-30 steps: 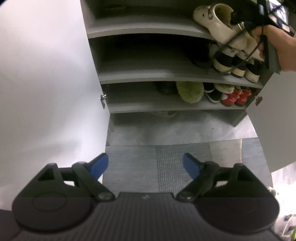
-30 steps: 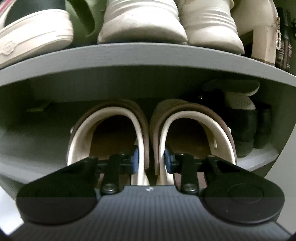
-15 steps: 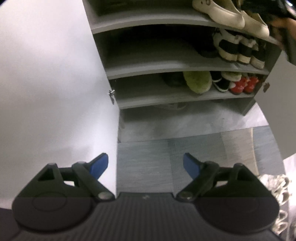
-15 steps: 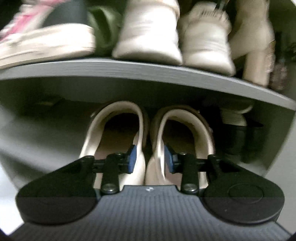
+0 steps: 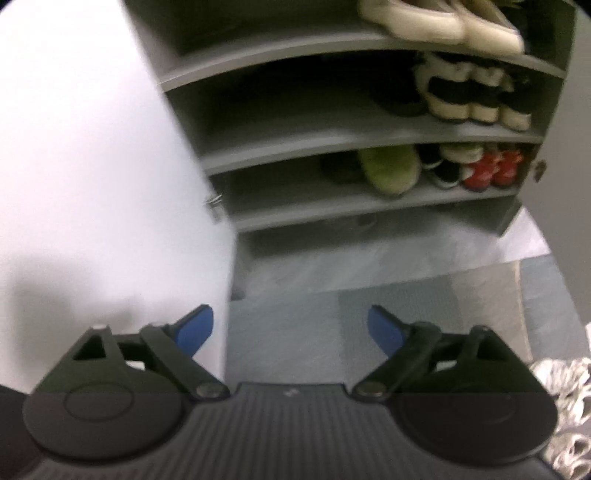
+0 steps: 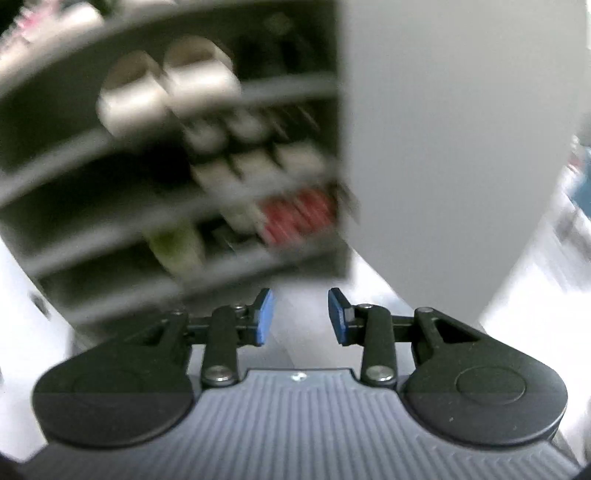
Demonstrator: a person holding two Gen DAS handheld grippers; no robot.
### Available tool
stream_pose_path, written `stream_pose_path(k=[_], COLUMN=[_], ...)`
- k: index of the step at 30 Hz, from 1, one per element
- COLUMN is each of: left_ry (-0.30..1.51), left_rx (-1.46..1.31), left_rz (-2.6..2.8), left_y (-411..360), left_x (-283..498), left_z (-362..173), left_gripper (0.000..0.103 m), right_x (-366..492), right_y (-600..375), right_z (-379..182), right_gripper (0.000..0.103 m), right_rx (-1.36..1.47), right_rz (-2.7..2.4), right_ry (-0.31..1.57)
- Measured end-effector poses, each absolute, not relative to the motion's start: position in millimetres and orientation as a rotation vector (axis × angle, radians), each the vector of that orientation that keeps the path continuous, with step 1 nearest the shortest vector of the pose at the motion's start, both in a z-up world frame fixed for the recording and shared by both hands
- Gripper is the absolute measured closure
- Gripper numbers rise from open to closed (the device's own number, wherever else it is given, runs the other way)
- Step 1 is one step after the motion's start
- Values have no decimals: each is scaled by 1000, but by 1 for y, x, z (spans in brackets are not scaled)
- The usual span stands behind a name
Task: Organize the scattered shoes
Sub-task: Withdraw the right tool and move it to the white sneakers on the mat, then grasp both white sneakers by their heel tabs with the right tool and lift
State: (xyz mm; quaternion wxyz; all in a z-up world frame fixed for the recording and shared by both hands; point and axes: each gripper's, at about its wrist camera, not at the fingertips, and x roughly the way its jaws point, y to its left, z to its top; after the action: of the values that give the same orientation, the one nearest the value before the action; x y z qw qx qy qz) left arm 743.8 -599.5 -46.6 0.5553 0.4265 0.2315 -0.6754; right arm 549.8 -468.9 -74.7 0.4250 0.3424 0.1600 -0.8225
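Right tool (image 6: 300,316) withdrawn from cream clogs (image 6: 166,88); heels facing outward.

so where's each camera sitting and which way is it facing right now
Left wrist: on the left gripper, angled down at the shoe cabinet and floor mat; its own blue-padded fingers show, jaws opening, nothing between.
Right wrist: on the right gripper, facing the same cabinet and its open door, blurred; own fingers show, empty.
Shared: cream clogs, red shoes.
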Motion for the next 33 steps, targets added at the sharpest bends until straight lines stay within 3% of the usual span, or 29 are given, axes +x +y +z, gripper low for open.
stream_pose_path(k=[6, 13, 15, 17, 18, 20, 24, 28, 33], left_ry=[509, 510, 538, 537, 528, 505, 455, 455, 459], left_rx=[1092, 1146, 1163, 1149, 1120, 1066, 949, 884, 833], left_rz=[-1772, -1873, -1894, -1939, -1968, -2023, -2096, -2135, -2165], left_y=[-592, -582, -589, -599, -604, -613, -628, -639, -644], left_x=[673, 637, 630, 618, 612, 601, 588, 585, 591], left_z=[-99, -159, -170, -175, -175, -172, -168, -171, -162], left_gripper=[10, 10, 10, 10, 10, 10, 9, 9, 9], right_x=[530, 488, 466, 443, 430, 406, 327, 277, 252], right_y=[-391, -377, -371, -359, -354, -343, -312, -292, -287], right_z=[-156, -230, -260, -284, -293, -308, -361, -406, -449], right_gripper=[67, 66, 52, 29, 28, 28, 28, 29, 47], right_rx=[736, 900, 979, 1044, 1072, 1114, 1349, 1474, 1531], right_rz=[-2223, -2373, -2447, -2488, -2503, -2543, -2735, -2812, -2816], right_ry=[604, 527, 454, 344, 282, 186, -192, -411, -508])
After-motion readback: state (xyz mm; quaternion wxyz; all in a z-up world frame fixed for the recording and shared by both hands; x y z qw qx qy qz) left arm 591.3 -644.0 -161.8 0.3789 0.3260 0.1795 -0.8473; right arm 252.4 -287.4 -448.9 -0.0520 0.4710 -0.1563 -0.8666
